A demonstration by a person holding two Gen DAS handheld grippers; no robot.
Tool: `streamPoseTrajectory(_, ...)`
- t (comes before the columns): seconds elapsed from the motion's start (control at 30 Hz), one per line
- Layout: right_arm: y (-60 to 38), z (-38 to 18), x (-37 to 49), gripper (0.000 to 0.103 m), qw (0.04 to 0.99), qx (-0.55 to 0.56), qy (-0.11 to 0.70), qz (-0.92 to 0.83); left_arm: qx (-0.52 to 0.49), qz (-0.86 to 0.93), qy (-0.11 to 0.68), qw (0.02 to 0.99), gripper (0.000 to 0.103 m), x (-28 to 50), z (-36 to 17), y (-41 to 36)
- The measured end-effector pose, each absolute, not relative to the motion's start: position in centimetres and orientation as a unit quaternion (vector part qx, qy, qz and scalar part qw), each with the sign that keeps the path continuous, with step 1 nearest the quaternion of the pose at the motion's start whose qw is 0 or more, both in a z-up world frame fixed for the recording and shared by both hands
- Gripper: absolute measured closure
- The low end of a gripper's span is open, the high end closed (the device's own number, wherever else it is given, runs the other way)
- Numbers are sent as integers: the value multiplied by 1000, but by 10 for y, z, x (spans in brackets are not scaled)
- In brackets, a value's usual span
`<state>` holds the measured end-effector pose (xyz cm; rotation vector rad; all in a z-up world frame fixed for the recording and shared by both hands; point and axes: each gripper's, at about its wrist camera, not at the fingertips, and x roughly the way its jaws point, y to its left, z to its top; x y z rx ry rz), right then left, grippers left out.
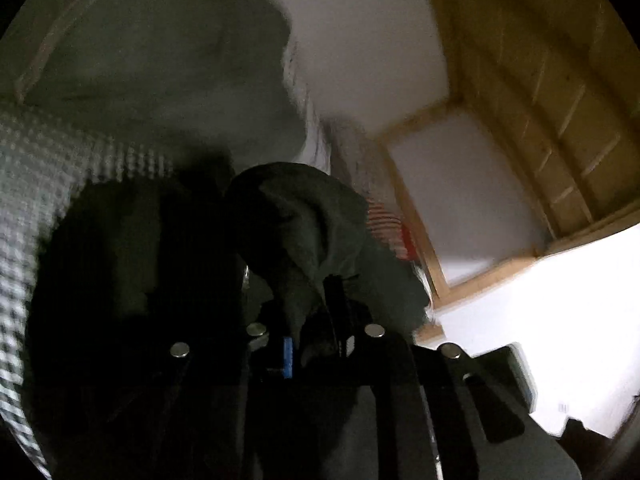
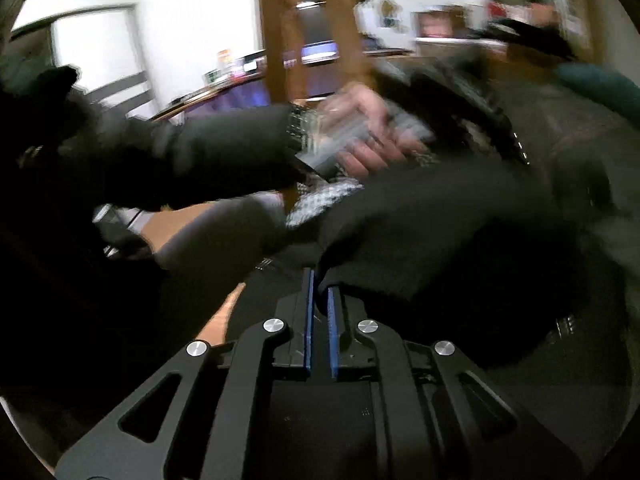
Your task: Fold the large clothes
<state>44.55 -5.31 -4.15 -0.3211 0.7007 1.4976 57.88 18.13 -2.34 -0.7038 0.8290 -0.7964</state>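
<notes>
Both fisheye views curve hard into black corners. The left wrist view is dim, its lower half sunk in shadow, while a white wall (image 1: 560, 320) at four o'clock glares, blown out. The right wrist view is brighter toward eleven o'clock but smeared by motion blur, worst across a hand (image 2: 360, 132) near centre.

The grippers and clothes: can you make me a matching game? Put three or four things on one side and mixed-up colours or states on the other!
Things:
1. left gripper
2. right gripper
3. checked cloth
4. wooden frame

States:
a. light brown
b. black and white squares
c. blue pads slightly apart, dark cloth edge between them
d. clamped on a bunch of dark cloth

Pairs: 1-d, 2-c, 3-b, 4-a
</notes>
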Motion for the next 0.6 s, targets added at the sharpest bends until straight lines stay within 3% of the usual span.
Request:
streamPoseTrajectory(0.03,-64,-48,450,72,684,-127,317,644,-320,-360,362,798,91,574,-8,182)
streamPoseTrajectory(0.07,-79,-57,457,38,711,-104,326,615,-305,-343,334,823,91,566,14,180)
streamPoseTrajectory(0.13,-103,-64,465,12,753,-64,332,564,-275,-308,299,860,91,559,50,166)
streamPoseTrajectory(0.23,-158,-57,481,10,813,38,334,476,-179,-248,244,920,91,533,87,120)
streamPoseTrajectory(0.33,-218,-37,498,3,827,157,367,397,-53,-186,183,964,91,500,83,48)
streamPoseTrajectory(0.47,-284,-49,528,3,685,428,451,380,80,-122,133,980,91,435,11,-62)
streamPoseTrajectory(0.6,-273,-70,512,4,629,427,527,380,193,-98,119,969,91,388,-70,-140)
